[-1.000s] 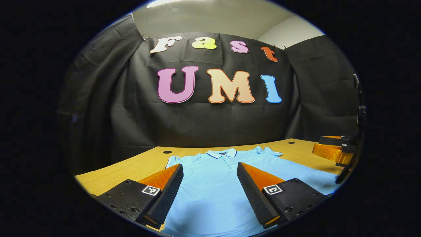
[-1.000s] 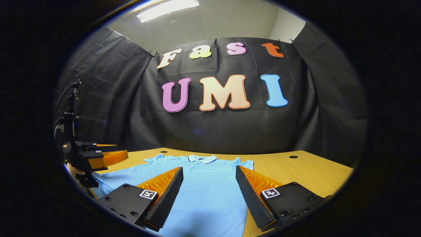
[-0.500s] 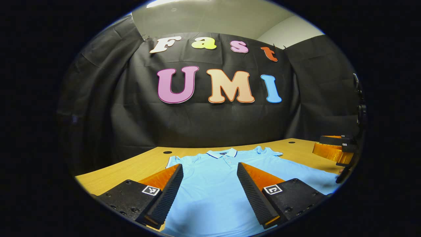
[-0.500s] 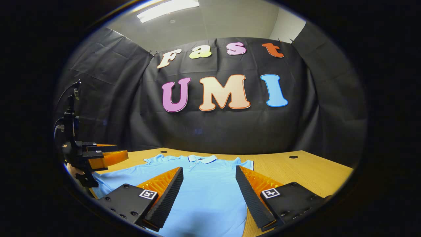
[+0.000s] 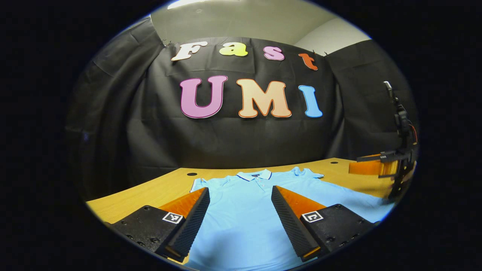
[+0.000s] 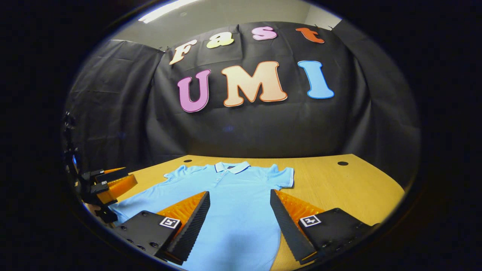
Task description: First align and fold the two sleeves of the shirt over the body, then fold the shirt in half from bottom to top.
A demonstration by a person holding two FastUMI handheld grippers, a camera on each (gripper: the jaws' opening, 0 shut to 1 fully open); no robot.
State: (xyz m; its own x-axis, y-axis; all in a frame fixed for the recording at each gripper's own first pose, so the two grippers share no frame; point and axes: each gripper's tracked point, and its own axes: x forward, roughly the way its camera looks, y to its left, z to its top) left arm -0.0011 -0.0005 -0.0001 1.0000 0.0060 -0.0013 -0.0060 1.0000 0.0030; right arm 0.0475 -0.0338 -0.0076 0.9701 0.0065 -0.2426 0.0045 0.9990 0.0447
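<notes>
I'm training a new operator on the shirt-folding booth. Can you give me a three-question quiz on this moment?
1. True or false: both sleeves of the shirt are already folded over its body.
2. How do the jaws of the left gripper and the right gripper stand: A) both open, holding nothing; B) both shut on cloth; C) one open, one shut?
3. Fill in: the shirt lies flat on the wooden ____, its collar toward the booth's wall.

Key: 1. False, both sleeves still lie spread out to the sides. 2. A. 3. table.
</notes>
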